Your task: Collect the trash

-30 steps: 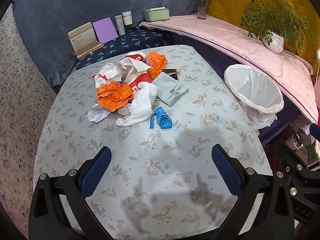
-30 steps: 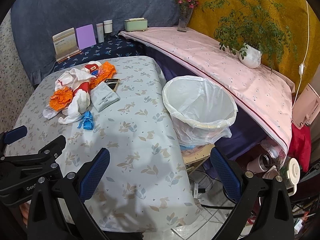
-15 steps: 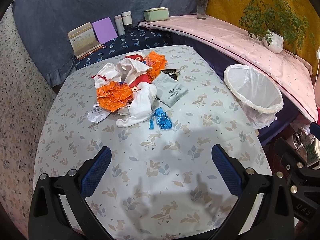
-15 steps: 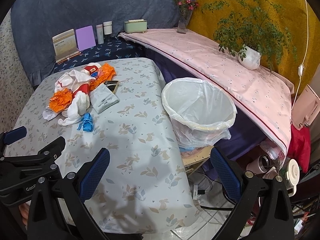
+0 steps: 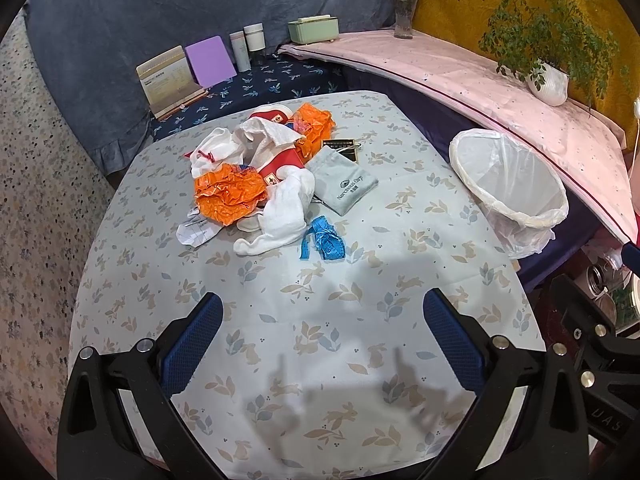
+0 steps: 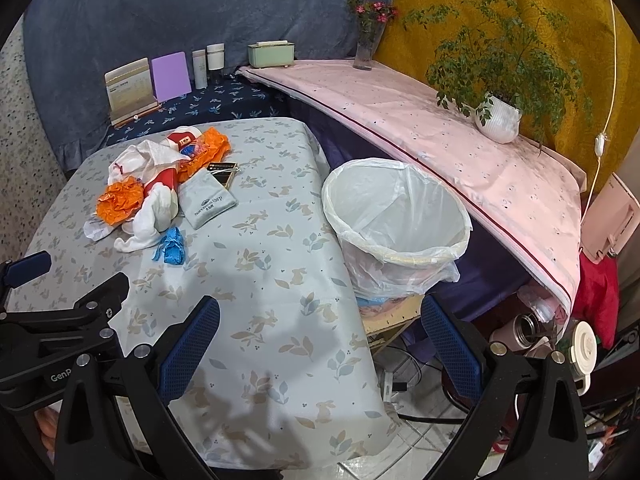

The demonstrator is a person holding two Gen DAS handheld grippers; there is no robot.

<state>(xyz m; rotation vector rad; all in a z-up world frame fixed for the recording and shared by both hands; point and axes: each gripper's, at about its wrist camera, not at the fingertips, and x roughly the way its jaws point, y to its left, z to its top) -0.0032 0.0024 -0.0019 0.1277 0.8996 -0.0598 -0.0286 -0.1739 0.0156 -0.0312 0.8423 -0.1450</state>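
A pile of trash lies at the far middle of the table [image 5: 320,320]: orange crumpled wrappers [image 5: 228,194], white cloths [image 5: 284,216], a red-and-white packet [image 5: 280,162], a grey pouch [image 5: 346,186], a blue crumpled scrap [image 5: 326,238] and a paper slip [image 5: 194,232]. A bin with a white liner [image 5: 516,184] stands off the table's right edge, also in the right wrist view [image 6: 396,224]. My left gripper [image 5: 320,340] is open and empty over the near table. My right gripper [image 6: 320,344] is open and empty above the table's right edge.
A small dark box [image 5: 344,148] lies behind the pouch. A pink-covered ledge [image 6: 460,136] with a potted plant [image 6: 498,116] and a flower vase [image 6: 366,52] runs at the right. Booklets, bottles and a green box [image 5: 314,30] stand at the back. Cables and containers lie on the floor [image 6: 540,332].
The right wrist view has shifted slightly, so the bin and table sit a little lower in it. The left gripper and the trash have not moved.
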